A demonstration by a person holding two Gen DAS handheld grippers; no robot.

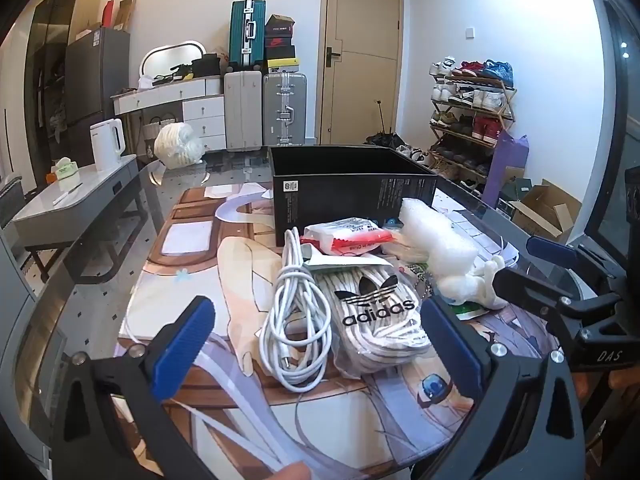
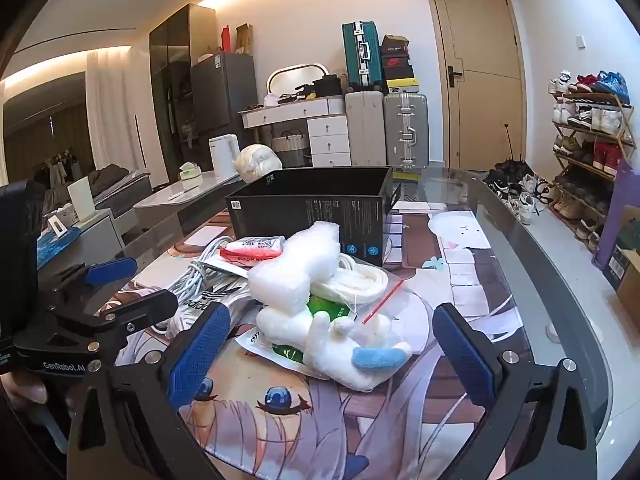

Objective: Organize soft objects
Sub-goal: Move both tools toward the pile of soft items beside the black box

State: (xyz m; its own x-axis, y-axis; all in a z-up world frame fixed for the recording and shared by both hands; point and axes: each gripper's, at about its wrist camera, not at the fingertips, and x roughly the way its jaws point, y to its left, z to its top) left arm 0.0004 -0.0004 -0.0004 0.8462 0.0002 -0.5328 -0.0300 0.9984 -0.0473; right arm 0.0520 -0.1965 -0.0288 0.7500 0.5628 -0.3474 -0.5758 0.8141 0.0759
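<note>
A pile of soft things lies on the printed desk mat before an open black box (image 1: 352, 184) (image 2: 320, 208). In the left wrist view: a coiled white cable (image 1: 296, 320), a clear adidas bag of white laces (image 1: 376, 316), a red-and-white packet (image 1: 344, 236), white bubble wrap (image 1: 436, 240). In the right wrist view: the bubble wrap (image 2: 304, 264), a white plush with a blue part (image 2: 348, 344), a zip bag of white cord (image 2: 356, 280). My left gripper (image 1: 316, 348) is open, just short of the cable and laces. My right gripper (image 2: 332, 352) is open around the plush, not touching it.
The glass table's curved edge (image 2: 560, 280) runs at the right. A grey side table with a white kettle (image 1: 106, 144) stands to the left. Suitcases (image 1: 264, 108), a door and a shoe rack (image 1: 472, 120) are behind. Cardboard boxes (image 1: 544, 208) sit on the floor at the right.
</note>
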